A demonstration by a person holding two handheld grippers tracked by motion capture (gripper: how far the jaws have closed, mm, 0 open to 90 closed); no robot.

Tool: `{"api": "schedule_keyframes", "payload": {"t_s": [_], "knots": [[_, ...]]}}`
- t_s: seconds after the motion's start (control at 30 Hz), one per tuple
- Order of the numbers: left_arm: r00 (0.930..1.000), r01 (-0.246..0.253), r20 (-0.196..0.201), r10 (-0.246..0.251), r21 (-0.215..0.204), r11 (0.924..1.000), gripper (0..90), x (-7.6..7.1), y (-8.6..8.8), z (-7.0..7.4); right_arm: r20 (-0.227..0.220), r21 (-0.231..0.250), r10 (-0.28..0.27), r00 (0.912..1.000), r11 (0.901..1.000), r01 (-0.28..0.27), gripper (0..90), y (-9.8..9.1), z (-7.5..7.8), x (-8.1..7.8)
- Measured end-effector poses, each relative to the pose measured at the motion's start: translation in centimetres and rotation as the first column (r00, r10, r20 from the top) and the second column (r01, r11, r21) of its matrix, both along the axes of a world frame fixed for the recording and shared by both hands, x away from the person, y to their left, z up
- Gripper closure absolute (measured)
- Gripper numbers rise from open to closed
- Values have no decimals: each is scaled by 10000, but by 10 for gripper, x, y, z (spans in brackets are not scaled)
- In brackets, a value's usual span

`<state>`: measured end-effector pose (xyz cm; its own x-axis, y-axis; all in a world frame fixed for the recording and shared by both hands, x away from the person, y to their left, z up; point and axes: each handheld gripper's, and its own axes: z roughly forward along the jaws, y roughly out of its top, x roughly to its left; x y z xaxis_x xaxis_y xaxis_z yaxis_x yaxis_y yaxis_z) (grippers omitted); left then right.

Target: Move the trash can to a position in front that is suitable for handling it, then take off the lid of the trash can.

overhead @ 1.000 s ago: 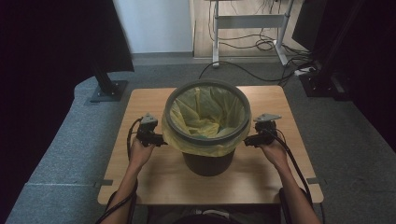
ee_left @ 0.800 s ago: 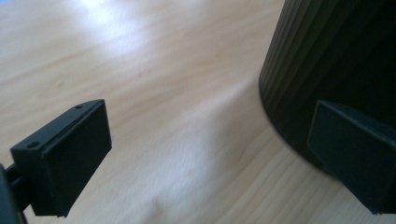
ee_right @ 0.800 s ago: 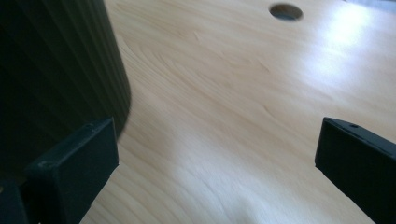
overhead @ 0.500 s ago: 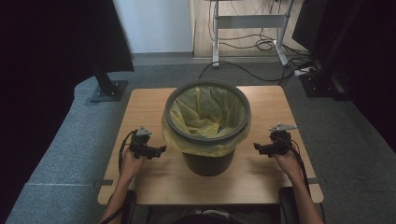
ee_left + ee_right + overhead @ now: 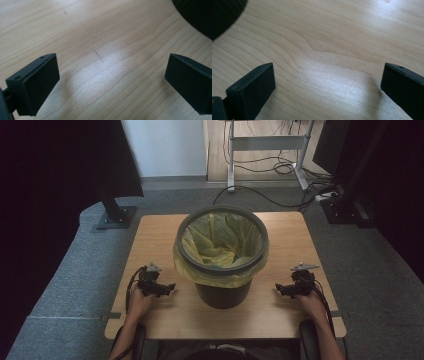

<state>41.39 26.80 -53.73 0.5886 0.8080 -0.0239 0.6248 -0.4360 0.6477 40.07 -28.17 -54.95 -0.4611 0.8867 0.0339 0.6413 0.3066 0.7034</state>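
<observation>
A dark round waste bin stands at the middle of a light wooden counter, lined with a pale yellow bag whose edge is folded down over the outside and held by a grey ring around the rim. The person's two hands rest on the counter at either side of the bin, each clear of it. The left hand holds the left gripper low over the wood near the counter's left edge, pointing toward the bin's base; the right hand holds the right gripper in mirror position by the right edge, a grey three-cornered plate on top of it.

In the left gripper view, the two black fingers stand spread wide apart with nothing between them, bare wood grain beneath and the bin's dark side curving in at the upper right corner. In the right gripper view, the fingers are likewise spread wide and empty over the wood, the bin's dark ribbed wall showing at the upper left corner.

Beyond the counter lie grey carpet, a black stand base at left, and the legs of a white desk frame with loose cables trailing across the floor.
</observation>
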Motion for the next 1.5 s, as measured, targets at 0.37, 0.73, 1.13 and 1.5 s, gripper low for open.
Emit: {"api": "schedule_keyframes", "payload": {"t_s": [0.37,0.73,1.13,1.5], "knots": [[10000,81,8,-82,73,9999,0,0,-5,-9,296,-179,-235,9993,9995,241,0,3,-8,-3],[10000,-30,-12,30,87,10000,0,3,-5,-9,295,-176,-317,9991,9993,322,0,3,-8,-4],[9995,75,-319,-71,148,9999,0,5,-4,-6,295,-172,-325,9990,9993,330,0,3,-8,-4],[9988,293,-390,-299,-175,9994,0,8,-5,7,291,-171,-318,9991,9993,323,0,3,-8,-5]]}}
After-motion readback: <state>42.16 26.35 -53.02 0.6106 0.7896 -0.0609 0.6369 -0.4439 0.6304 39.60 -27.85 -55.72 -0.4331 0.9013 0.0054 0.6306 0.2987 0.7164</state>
